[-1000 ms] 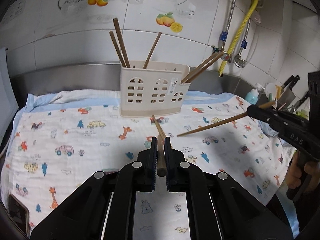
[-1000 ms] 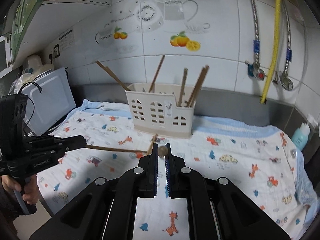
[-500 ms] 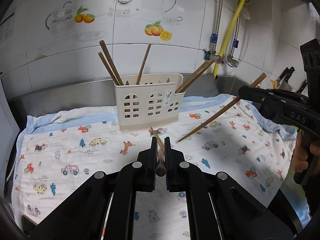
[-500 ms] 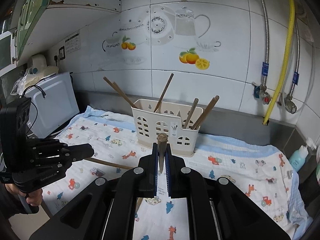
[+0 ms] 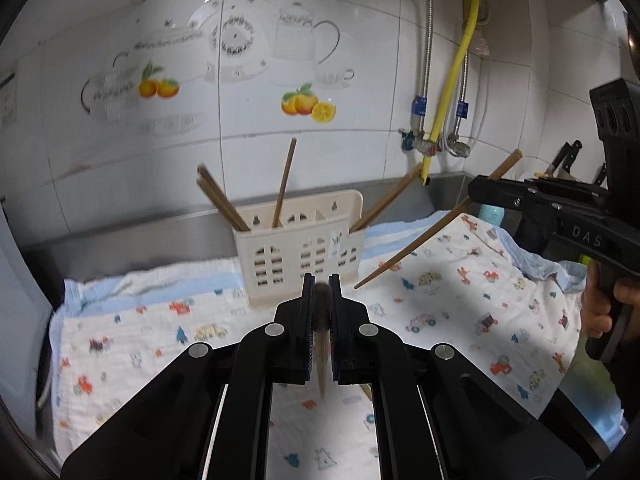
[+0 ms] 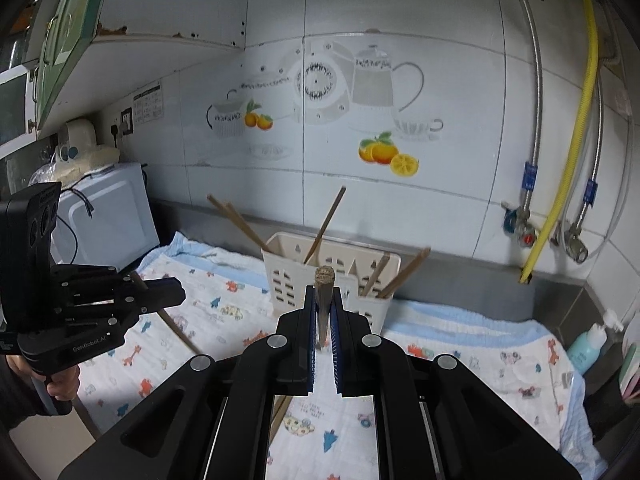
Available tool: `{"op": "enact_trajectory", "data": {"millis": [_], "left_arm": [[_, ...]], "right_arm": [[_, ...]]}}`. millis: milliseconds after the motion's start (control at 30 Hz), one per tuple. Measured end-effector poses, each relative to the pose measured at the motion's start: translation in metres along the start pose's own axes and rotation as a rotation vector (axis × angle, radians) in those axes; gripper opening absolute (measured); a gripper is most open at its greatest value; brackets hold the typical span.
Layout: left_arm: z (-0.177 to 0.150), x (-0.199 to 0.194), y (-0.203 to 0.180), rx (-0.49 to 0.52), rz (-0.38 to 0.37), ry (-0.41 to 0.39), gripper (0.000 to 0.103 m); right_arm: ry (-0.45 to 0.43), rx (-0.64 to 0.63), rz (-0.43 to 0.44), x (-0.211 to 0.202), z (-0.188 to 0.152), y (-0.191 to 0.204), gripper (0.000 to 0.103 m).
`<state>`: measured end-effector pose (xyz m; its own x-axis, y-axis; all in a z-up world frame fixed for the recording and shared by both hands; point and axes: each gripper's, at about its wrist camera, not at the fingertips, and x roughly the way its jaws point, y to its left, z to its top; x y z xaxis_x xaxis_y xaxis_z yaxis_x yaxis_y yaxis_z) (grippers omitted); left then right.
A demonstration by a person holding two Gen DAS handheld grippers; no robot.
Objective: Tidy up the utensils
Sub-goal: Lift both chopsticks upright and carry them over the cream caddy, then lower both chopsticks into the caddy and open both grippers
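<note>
Since each wooden chopstick is light, stiff and smooth, a grip near its thick end suits it: the left claw clenches one chopstick, the right claw another, both raised near the cream utensil holder on the worktop.

- A cream plastic utensil holder with arched window cut-outs stands upright on the cloth-covered table, near the tiled wall.
- Five brown wooden chopsticks lean in it: two tilt left, one is nearly upright, and two tilt right.
- Another chopstick is held in the air, slanting down with its thin tip low, to the right of the holder.
- One more chopstick is also held off the cloth, its thick end up and blurred.
</note>
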<state>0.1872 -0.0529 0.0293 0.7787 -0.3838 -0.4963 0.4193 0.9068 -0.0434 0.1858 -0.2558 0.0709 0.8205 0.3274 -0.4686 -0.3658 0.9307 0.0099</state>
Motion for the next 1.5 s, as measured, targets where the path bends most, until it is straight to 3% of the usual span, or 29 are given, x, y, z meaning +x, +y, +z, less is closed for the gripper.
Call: {"op": "enact_trajectory", "data": {"millis": [400,700,867,1267,1500], "left_arm": [[0.078,-0.013,0.002,0.058,0.041,-0.12,0.005],[0.143,-0.008,-0.003,0.107,0.112,-0.248,0.005],[0.167,0.014,0.004,0.091,0.138,-0.271,0.005],[0.156,0.075,0.029,-0.019,0.151,-0.178,0.005],[0.173,0.063,0.028,-0.014,0.148,-0.217,0.005]], "right_arm": [[-0.059,-0.012,-0.072,0.013,0.067,-0.026,0.007],[0.001,0.0,-0.103,0.052,0.077,-0.045,0.007],[0.023,0.004,-0.095,0.069,0.072,-0.05,0.007],[0.057,0.01,-0.087,0.09,0.065,-0.06,0.007],[0.055,0.012,-0.091,0.091,0.067,-0.064,0.007]]}}
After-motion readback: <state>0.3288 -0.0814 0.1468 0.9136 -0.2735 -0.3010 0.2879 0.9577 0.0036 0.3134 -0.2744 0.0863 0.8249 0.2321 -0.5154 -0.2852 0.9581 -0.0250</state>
